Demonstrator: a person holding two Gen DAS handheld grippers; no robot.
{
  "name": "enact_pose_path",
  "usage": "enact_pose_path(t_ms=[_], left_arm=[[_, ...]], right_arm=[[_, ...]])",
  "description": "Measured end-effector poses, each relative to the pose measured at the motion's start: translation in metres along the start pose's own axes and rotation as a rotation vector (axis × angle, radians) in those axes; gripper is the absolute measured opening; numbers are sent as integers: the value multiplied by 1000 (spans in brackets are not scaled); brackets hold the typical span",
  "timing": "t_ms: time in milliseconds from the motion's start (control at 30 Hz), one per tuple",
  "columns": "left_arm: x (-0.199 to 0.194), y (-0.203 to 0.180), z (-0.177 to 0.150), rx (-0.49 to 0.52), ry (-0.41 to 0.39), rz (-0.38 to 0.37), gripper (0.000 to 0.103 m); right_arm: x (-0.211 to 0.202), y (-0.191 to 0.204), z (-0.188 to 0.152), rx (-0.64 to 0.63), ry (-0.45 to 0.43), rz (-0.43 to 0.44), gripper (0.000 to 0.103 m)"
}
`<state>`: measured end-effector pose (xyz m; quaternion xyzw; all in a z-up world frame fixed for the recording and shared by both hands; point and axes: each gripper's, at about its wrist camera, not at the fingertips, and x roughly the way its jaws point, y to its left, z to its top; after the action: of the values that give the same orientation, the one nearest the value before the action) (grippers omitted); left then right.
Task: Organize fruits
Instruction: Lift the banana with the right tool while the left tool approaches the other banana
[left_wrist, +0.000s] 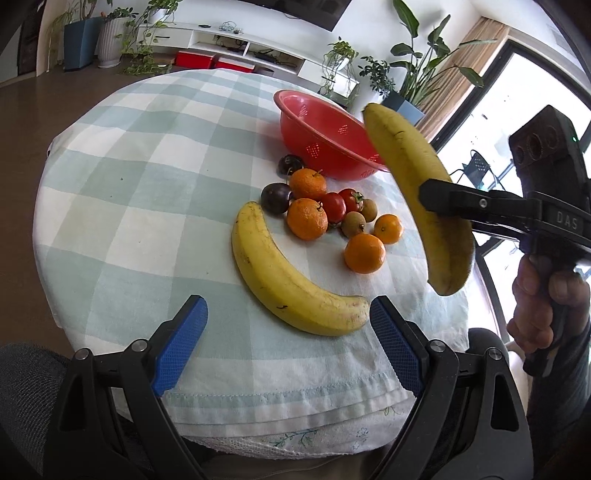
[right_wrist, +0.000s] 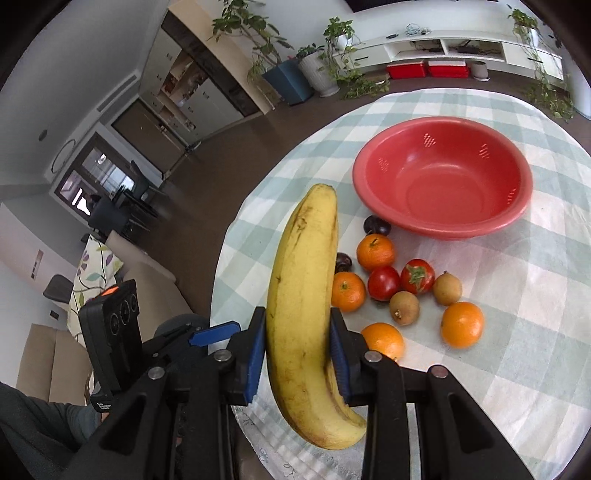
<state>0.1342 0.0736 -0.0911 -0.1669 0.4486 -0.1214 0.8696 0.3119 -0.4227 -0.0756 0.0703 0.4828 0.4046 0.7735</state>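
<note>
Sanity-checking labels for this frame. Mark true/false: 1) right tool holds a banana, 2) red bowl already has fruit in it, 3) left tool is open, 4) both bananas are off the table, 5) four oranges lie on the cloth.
1) True: the right tool is shut on the held banana.
2) False: the red bowl is empty.
3) True: the left tool is open, holding nothing.
4) False: the second banana lies on the tablecloth.
5) True: four oranges.

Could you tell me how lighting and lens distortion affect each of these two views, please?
Left wrist view: the window is blown out white, and the fisheye bulges the checked tablecloth. Right wrist view: even, soft light in the red colander, the held banana looms large but sharp, and room lines curve toward the edges.
</note>
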Motion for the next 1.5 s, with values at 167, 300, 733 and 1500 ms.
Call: enact_pose_path(t_ms=[167,300,733,1500], left_arm=[[18,-12,15,-21,35,117,89],[41,-15,18,-40,98,158,89],[62,-32,23,137,185,232,64],[65,-39,24,255,216,257,48]], right_arm=[[-8,-5,-7,23,-72,21,35],[-19,-10,-14,16,-103,53,35],[-44,-35,-35,55,-184,129,35],[-46,-32,-43,56,-183,104,35]])
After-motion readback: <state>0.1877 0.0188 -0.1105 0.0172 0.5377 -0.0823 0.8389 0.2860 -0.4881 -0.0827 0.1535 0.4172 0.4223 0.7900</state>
